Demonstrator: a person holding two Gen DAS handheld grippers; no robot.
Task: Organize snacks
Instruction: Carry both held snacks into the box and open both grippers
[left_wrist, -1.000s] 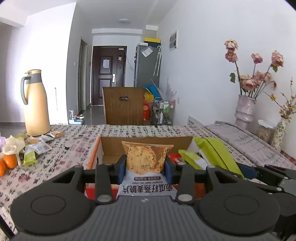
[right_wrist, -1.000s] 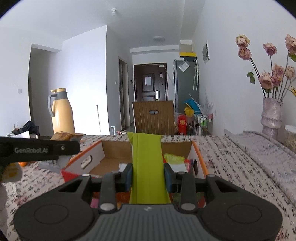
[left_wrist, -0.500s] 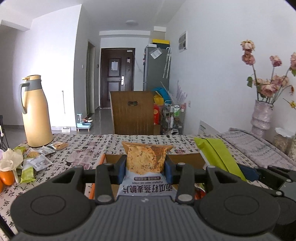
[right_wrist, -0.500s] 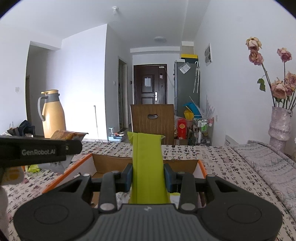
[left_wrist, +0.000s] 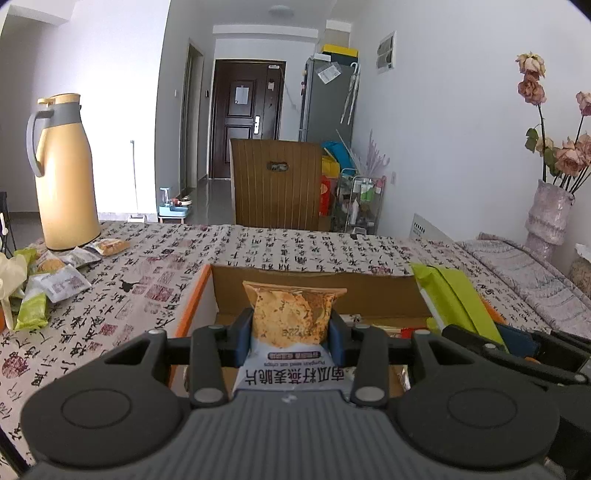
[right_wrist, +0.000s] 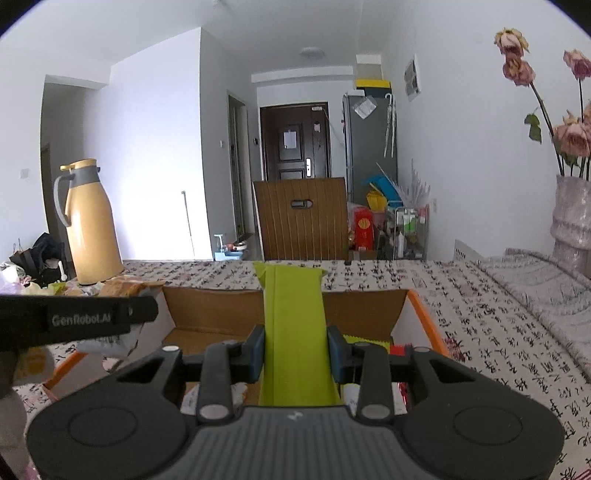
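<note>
Both grippers have drawn back and risen a little from the box (left_wrist: 314, 280) since a second ago, so more of the patterned tablecloth (left_wrist: 258, 251) shows beyond it. The left gripper (left_wrist: 291, 332) pinches a chip bag (left_wrist: 291, 314) upright between its blue pads, above the open cardboard box. The right gripper (right_wrist: 295, 349) is clamped on a green packet (right_wrist: 293, 317), also held over the box (right_wrist: 221, 310); in the left view that packet (left_wrist: 454, 295) slants at the box's right side. More snacks lie inside the box. Loose packets (left_wrist: 55, 280) lie at the far left of the table, near a yellow jug (left_wrist: 64, 173). A vase (left_wrist: 546, 221) of dried roses stands to the right.
</note>
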